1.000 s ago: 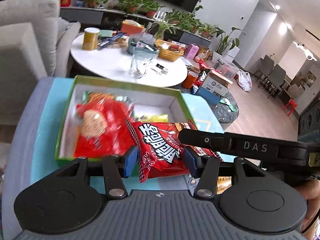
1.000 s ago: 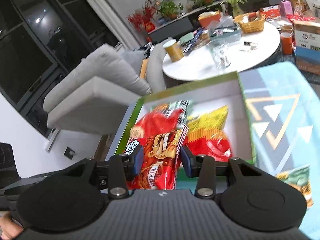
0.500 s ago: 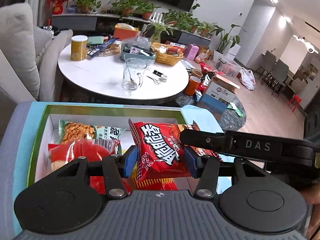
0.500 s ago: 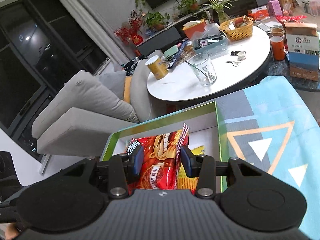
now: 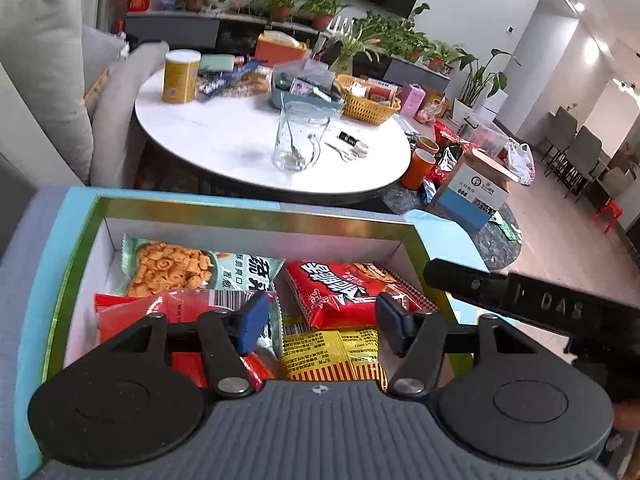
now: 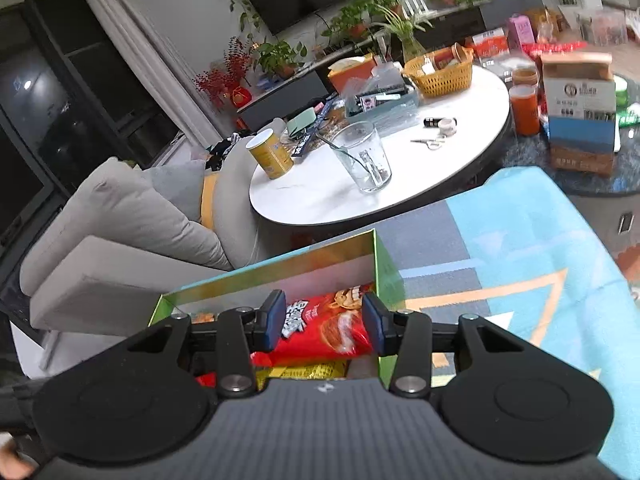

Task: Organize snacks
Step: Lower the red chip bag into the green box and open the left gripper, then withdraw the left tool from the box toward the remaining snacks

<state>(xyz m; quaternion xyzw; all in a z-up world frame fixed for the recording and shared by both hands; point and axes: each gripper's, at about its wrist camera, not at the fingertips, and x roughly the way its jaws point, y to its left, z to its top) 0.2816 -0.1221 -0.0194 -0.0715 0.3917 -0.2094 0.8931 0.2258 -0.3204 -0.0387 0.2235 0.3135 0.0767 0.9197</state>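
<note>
Snacks point(image 5: 344, 288) in green box point(image 5: 256, 210)

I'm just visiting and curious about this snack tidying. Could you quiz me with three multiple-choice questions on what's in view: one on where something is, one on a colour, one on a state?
1. Where does the red chip bag lie?
A. in the green-rimmed box
B. on the round white table
C. on the sofa

2. What colour is the can on the table?
A. blue
B. yellow
C. black

3. How does the left tool stand?
A. clamped on the bag
B. open, pads clear of the bag
C. out of sight

Answers:
1 A, the bag rests among other packets inside the box walls.
2 B, its body is yellow.
3 B, its jaws have just been opening and gaps show beside both pads.
</note>
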